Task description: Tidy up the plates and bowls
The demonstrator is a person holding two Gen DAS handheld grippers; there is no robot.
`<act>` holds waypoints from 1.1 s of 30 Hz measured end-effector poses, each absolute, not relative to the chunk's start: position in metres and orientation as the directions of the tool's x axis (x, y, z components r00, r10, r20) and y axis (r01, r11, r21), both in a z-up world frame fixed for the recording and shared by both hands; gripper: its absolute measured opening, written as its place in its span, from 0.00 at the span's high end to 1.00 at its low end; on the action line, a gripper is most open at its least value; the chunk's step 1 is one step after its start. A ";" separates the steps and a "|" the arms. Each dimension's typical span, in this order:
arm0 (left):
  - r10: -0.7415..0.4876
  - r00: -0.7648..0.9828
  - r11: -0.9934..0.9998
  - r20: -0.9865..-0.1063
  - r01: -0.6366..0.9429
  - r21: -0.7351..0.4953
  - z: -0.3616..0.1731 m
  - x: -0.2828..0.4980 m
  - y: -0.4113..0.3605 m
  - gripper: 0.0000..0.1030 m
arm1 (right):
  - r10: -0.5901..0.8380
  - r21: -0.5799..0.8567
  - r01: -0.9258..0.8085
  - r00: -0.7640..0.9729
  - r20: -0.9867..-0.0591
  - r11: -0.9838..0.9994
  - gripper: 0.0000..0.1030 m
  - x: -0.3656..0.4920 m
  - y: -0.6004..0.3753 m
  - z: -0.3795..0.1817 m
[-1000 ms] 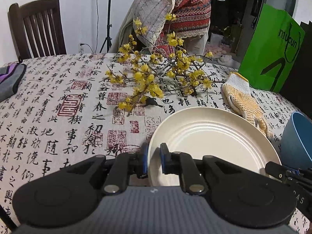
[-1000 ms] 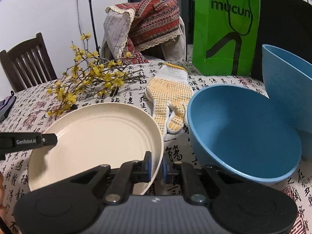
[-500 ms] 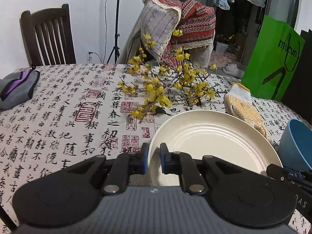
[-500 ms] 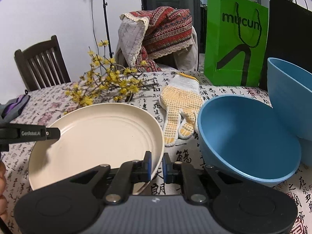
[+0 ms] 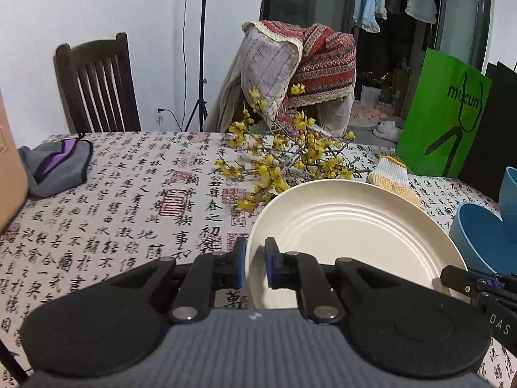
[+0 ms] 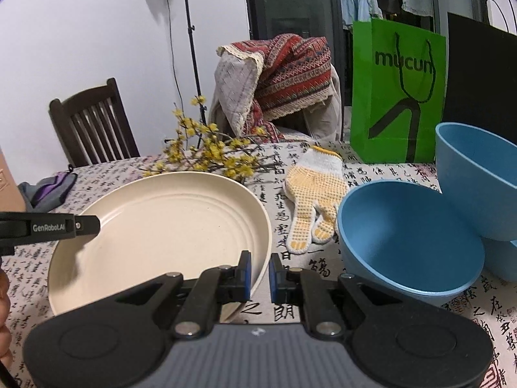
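A cream plate (image 5: 349, 236) (image 6: 161, 226) hangs a little above the calligraphy tablecloth, held by its rim from both sides. My left gripper (image 5: 255, 265) is shut on the plate's left rim. On the right rim my right gripper (image 6: 260, 273) is shut too; one of its fingers (image 5: 478, 286) shows in the left wrist view. A left finger (image 6: 48, 226) reaches in from the left edge of the right wrist view. Right of the plate a blue bowl (image 6: 410, 236) (image 5: 478, 232) rests on the table. A second blue bowl (image 6: 478, 181) leans tilted behind it.
A dotted work glove (image 6: 313, 200) lies between plate and bowls. Yellow flowering branches (image 5: 281, 165) spread behind the plate. A green paper bag (image 6: 397, 97) stands at the back right. A grey-purple pouch (image 5: 55, 168) and a cardboard box edge (image 5: 9, 174) sit far left. Chairs stand behind the table.
Both grippers have risen with the plate between them, so the plate sits higher over the cloth. More of the wall and chairs behind the table shows.
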State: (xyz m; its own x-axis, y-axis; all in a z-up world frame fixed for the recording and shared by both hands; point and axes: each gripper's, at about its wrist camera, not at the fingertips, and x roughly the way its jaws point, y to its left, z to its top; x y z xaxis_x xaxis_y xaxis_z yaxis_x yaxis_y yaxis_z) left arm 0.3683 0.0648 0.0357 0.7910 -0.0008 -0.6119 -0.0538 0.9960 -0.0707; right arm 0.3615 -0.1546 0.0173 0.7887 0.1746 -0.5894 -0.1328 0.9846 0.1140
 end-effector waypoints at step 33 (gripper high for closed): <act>0.019 0.839 0.993 -0.544 -0.081 -0.091 0.075 0.257 0.091 0.88 | 0.231 0.103 -0.208 0.833 -0.503 0.973 0.90 0.274 -0.137 0.065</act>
